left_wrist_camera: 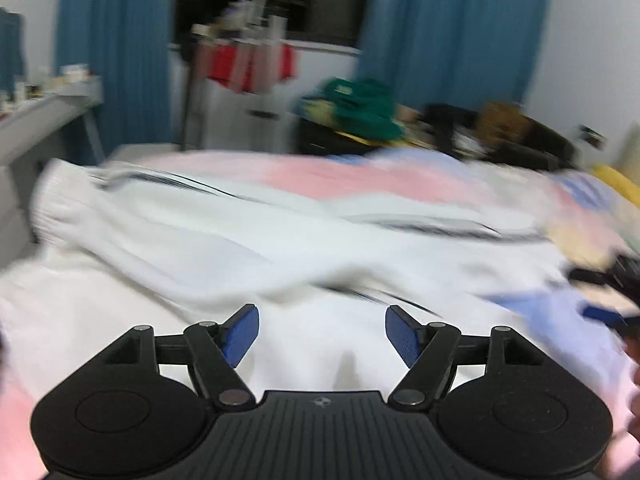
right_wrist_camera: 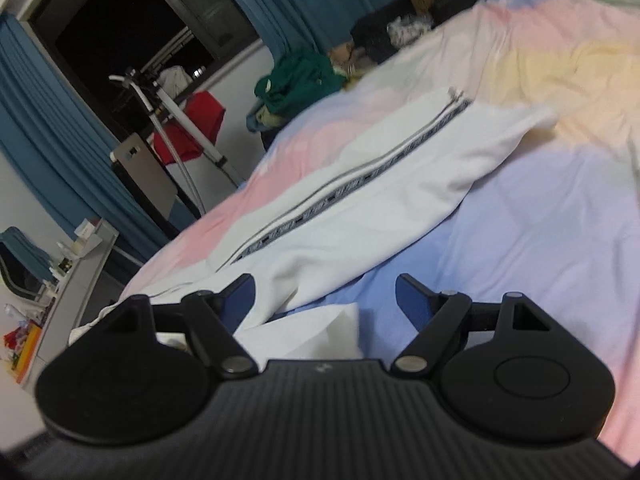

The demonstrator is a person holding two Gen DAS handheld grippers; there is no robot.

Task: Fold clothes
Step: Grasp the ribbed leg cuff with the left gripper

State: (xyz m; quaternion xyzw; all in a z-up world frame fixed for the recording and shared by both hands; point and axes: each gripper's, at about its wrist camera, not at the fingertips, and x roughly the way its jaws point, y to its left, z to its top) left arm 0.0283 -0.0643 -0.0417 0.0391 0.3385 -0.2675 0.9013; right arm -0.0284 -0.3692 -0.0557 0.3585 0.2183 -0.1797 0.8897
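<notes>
The left wrist view is smeared by motion: the white knitted garment with dark striped trim [left_wrist_camera: 224, 240] shows only as streaks, its folds and edges unreadable. The pastel pink, blue and yellow bedspread [left_wrist_camera: 320, 176] melts into it without a clear border. At that view's right edge a black and blue object [left_wrist_camera: 608, 292] is cut off and too blurred to identify. In the right wrist view the garment's near end [right_wrist_camera: 304, 336] disappears behind the black gripper body, and the heap of green fabric [right_wrist_camera: 296, 80] is too soft to make out.
</notes>
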